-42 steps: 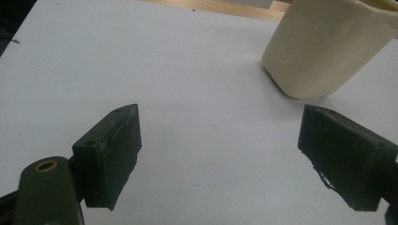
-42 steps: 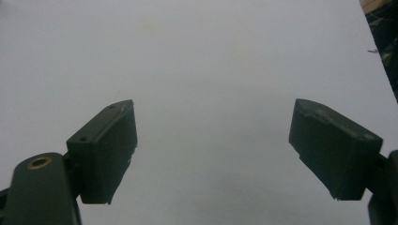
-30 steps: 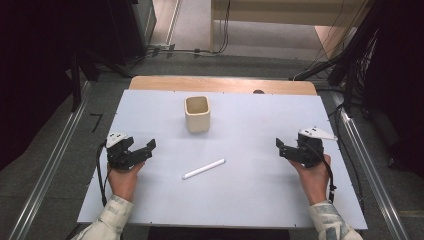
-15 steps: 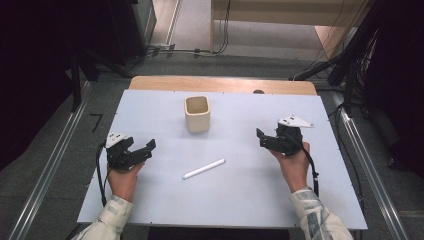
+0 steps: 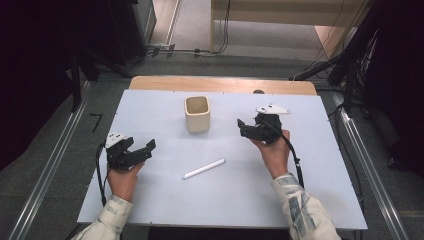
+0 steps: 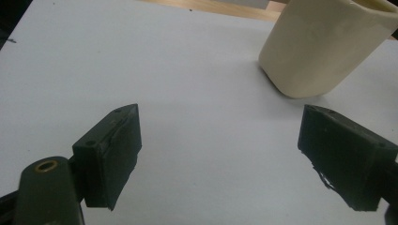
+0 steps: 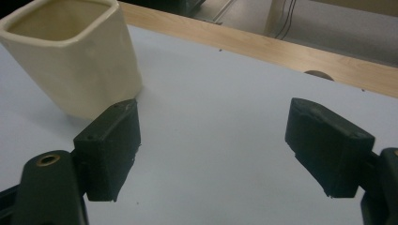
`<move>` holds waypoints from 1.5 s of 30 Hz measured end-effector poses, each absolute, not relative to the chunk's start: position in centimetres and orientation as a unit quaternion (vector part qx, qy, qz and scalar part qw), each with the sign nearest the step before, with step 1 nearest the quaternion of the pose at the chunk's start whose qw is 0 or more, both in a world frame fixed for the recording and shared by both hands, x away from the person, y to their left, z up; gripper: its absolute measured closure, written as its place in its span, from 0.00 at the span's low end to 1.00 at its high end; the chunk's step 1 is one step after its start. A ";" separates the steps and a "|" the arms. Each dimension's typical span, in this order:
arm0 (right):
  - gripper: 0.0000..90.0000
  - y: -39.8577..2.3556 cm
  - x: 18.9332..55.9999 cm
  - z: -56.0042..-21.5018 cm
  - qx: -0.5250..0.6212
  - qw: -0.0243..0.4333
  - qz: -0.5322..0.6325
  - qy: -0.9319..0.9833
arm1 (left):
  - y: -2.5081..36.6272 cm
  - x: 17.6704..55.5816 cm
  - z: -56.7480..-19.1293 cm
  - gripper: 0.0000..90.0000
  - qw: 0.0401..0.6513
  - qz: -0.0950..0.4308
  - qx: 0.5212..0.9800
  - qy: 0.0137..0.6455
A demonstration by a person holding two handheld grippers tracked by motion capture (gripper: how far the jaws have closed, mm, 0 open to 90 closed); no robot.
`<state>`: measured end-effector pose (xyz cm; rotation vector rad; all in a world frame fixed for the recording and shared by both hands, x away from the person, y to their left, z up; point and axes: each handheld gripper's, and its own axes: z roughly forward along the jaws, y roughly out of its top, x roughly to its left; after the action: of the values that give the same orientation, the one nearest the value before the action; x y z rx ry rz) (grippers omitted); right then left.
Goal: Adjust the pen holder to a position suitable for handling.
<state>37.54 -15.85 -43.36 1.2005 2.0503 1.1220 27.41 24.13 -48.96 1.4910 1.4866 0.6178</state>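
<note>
The left gripper is held at about eight o'clock on the table, jaws spread and empty, its place unchanged over the last second; the white stick lies flat near six o'clock, untouched, with the cream cup upright toward twelve. The right gripper — jaws likewise spread, nothing between them — has been carried inward from the four o'clock edge to just right of the cup. An approach to the cup is judged to be under way, no grasp yet made.
</note>
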 end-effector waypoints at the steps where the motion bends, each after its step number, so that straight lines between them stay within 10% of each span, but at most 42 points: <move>1: 0.18 -15.6 37.7 -43.3 0.441 0.254 0.414 0.755 | 24.1 27.4 -49.0 0.16 0.456 0.250 0.605 0.603; 32: 0.25 -8.4 42.0 -41.0 0.436 0.230 0.432 0.755 | 24.1 27.5 -49.0 0.16 0.458 0.247 0.606 0.601; 45: 0.42 -4.6 43.8 -41.8 0.441 0.212 0.410 0.770 | 24.2 27.5 -49.0 0.16 0.460 0.246 0.608 0.599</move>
<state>43.79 -4.60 -41.80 1.2258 2.1383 1.1384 27.46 24.20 -49.01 1.4964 1.4747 0.6048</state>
